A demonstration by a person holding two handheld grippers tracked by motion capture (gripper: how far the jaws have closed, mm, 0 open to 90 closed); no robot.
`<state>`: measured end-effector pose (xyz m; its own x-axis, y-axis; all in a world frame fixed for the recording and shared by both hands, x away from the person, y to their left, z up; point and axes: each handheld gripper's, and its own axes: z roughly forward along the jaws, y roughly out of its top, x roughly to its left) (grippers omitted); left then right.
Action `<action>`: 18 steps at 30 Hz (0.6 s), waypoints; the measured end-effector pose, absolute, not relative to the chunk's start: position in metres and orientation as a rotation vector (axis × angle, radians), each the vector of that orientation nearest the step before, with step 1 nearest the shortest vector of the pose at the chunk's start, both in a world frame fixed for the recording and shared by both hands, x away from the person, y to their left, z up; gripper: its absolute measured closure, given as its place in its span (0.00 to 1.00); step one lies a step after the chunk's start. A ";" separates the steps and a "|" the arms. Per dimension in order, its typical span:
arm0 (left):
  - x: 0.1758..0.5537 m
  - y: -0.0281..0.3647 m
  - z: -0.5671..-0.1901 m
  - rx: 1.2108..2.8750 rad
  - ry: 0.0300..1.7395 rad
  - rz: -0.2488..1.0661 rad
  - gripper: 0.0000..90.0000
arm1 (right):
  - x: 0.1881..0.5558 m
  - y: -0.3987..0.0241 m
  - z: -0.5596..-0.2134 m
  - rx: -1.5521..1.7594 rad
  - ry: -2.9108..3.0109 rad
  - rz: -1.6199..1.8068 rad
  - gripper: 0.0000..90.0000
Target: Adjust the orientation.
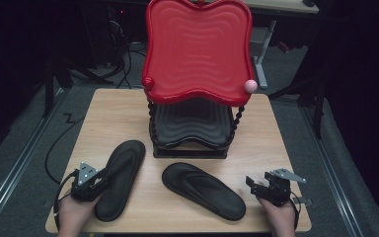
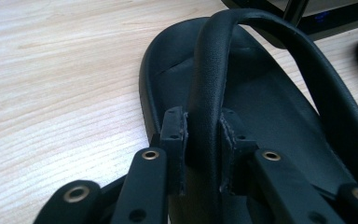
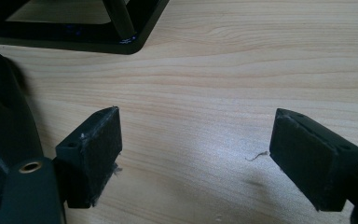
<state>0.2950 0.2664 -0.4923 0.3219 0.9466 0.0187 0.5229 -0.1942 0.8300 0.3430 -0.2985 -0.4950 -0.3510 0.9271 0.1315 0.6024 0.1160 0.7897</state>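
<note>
Your left gripper [image 2: 204, 140] pinches the strap [image 2: 209, 84] of the left sandal [image 1: 120, 178], which lies flat near the table's [image 1: 271, 128] front left edge; the sandal's heel end is hidden under your hand. Your right gripper [image 3: 196, 158] hangs spread over bare wood, just beside the right sandal [image 1: 203, 190]. Behind both stands the two-tier rack [image 1: 190, 133]; its red top tray [image 1: 197, 49] shadows the dark lower tier.
</note>
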 end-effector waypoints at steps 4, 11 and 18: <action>0.293 0.266 -0.491 1.819 1.320 0.716 0.84 | 0.342 -0.299 -0.494 1.486 2.003 1.121 0.20; 0.285 0.276 -0.484 1.717 1.339 0.734 0.86 | 0.342 -0.300 -0.493 1.506 1.993 1.149 0.20; 0.275 0.285 -0.473 1.595 1.326 0.780 0.86 | 0.342 -0.298 -0.493 1.497 1.996 1.149 0.21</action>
<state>0.2749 0.2851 -0.4727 0.2281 0.9710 -0.0721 0.4086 -0.0283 0.9123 0.3424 -0.2981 -0.4927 -0.3519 0.9225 0.1587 0.6005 0.0924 0.7943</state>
